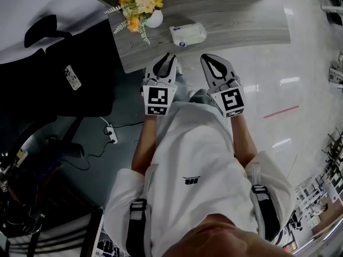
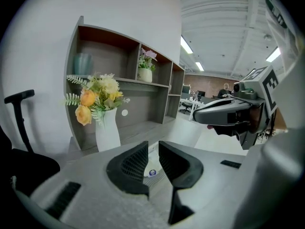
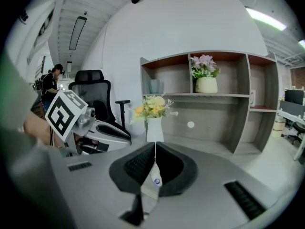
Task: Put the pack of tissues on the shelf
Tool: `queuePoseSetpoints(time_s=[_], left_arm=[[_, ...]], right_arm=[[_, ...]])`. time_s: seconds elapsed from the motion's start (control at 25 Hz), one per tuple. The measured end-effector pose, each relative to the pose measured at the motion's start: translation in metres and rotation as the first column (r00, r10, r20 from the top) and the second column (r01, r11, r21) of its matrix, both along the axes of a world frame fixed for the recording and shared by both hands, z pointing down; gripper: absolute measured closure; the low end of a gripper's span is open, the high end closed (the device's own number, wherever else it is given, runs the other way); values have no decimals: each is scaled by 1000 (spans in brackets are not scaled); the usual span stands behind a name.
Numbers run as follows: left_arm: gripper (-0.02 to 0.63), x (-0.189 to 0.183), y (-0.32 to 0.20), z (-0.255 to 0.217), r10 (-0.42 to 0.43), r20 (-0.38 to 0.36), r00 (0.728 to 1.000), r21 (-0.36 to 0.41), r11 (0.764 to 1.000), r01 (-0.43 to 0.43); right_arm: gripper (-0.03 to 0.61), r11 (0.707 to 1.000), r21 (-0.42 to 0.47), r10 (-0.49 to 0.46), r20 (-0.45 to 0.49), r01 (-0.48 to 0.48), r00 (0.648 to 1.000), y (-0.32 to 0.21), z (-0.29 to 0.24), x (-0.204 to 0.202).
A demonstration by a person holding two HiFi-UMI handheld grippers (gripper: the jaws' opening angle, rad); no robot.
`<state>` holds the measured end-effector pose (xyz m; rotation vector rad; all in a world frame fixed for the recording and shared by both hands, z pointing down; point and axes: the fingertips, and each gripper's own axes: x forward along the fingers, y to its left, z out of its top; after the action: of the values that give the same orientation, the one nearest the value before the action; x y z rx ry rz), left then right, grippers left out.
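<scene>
I see a grey wood-grain table (image 1: 241, 15). On it stand a white vase (image 1: 154, 19) of flowers near the left end and, just right of it, the tissues (image 1: 188, 34), lying flat. At the table's back rises the shelf (image 3: 224, 95), carrying a pot (image 3: 206, 84) of pink flowers and, one compartment to the left, a bluish cup (image 3: 154, 86). On the floor (image 1: 300, 63) lies a power strip (image 1: 111, 135) beside a black chair (image 1: 86, 63).

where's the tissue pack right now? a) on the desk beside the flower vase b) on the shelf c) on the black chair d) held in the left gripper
a: the tissue pack lies flat on the desk, beside the flower vase, with nothing holding it.
</scene>
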<state>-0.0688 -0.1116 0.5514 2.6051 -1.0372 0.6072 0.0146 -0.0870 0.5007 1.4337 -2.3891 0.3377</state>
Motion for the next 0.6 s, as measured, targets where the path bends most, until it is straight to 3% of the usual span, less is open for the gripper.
queuePoseSetpoints(time_s=[0.6], left_arm=[[529, 12, -30, 45, 48, 34, 998, -50, 998, -46]], right_arm=[[551, 998, -65, 17, 2, -17, 1000, -23, 45, 3]])
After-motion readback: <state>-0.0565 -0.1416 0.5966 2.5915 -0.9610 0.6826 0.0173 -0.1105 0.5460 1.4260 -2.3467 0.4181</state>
